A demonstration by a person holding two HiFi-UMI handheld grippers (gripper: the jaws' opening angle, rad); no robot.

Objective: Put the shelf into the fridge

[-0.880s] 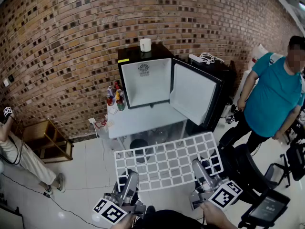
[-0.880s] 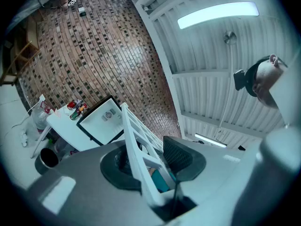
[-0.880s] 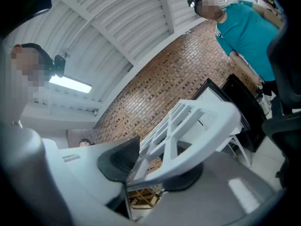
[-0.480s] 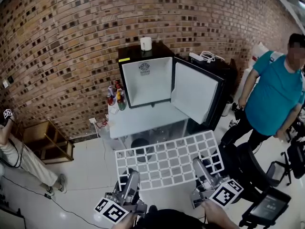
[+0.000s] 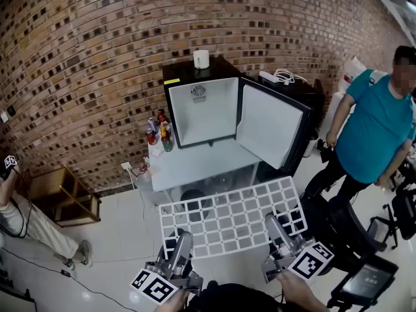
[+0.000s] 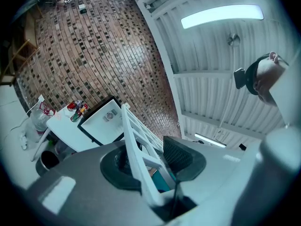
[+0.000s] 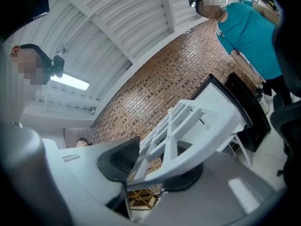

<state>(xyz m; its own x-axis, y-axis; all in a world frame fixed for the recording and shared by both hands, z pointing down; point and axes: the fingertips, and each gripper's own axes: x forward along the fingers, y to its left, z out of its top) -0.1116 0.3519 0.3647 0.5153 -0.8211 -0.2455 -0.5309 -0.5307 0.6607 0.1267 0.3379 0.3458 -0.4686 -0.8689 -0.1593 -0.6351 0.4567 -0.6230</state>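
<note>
The head view looks from high up, forward and steeply down, over the left gripper (image 5: 182, 239) and right gripper (image 5: 273, 221) to the fridge (image 5: 201, 112) at the brick wall (image 5: 84, 57), well beyond them. Each gripper view sits close behind its own fingers (image 6: 181, 154), tilted upward (the ceiling (image 6: 211, 55) fills much of both). All three views share the shelf (image 5: 231, 216), fridge and wall.

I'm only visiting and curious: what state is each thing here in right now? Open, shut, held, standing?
fridge: open, no shelf inside.
fridge door: swung wide open.
shelf: held in the air before the fridge, roughly level.
left hand-held gripper: closed on the shelf's near edge.
right hand-held gripper: closed on the shelf's near edge.
bottles: upright on the table.
white cylinder: upright on the fridge.
</note>
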